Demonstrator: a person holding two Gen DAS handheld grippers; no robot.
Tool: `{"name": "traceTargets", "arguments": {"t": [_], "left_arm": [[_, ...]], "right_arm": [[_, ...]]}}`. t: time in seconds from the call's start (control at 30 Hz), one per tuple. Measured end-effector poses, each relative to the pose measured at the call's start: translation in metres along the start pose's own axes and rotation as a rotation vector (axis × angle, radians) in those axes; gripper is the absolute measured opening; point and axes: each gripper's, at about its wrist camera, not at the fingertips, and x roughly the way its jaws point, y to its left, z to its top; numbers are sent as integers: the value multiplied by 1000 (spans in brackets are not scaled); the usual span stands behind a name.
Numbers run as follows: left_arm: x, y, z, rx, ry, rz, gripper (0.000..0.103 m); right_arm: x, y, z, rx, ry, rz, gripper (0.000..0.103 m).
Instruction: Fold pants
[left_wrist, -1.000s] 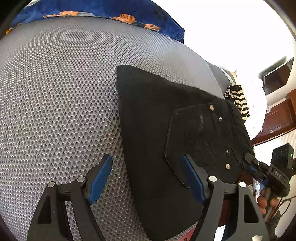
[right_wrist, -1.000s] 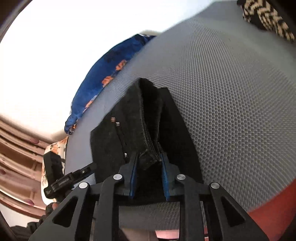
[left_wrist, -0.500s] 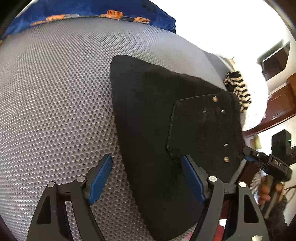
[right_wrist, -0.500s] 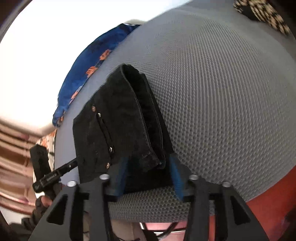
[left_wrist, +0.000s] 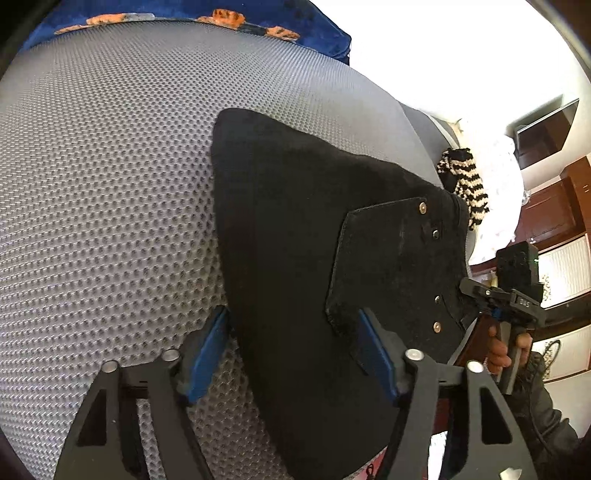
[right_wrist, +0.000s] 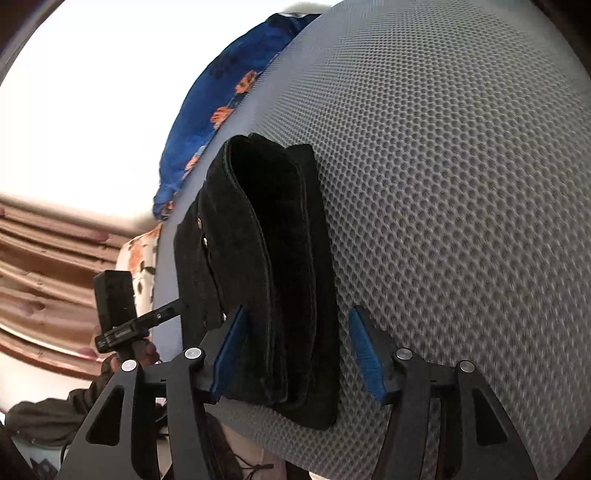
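one "das"-marked tool (left_wrist: 495, 310) beside pants (left_wrist: 314, 258)

**Fabric and finish rundown**

The pants (left_wrist: 295, 258) look like thick black cloth, matt and a bit fuzzy, almost suede-like, with small shiny metal rivets (left_wrist: 422, 207) on the pocket. They lie on a grey mesh (left_wrist: 110, 184) with a honeycomb weave, rough and bumpy looking. Behind it there's a blue cloth (right_wrist: 207, 110) with an orange print, soft with a slight sheen. Each gripper (left_wrist: 295, 354) looks like matt black plastic with blue ribbed pads (right_wrist: 364, 347) and bright metal screws (right_wrist: 192, 353). A striped knit (left_wrist: 465, 184) looks woolly. The cabinets (left_wrist: 546, 210) are glossy dark wood.
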Motion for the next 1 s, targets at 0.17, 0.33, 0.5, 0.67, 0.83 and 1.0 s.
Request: {"name": "traceTargets", "arguments": {"t": [0.17,0.33,0.5,0.67,0.83,1.0], "left_arm": [[8,-3,14,-27,-14,-6,61],[16,-11,21,-18,-37,20,58],[24,-38,25,59,-49,149,39],[24,-58,28,117,-58,211,19],[13,-66,28,132,-84,202,11],[-6,-63,25,149,-116,206,11]], "right_arm": [[13,-1,12,-27,34,71,53],[22,3,19,-43,43,110,50],[22,16,7,-62,-18,20,31],[19,42,-1,-50,-82,-39,22],[23,71,-4,-46,-114,-90,20],[33,100,-9,-48,-107,-93,20]]}}
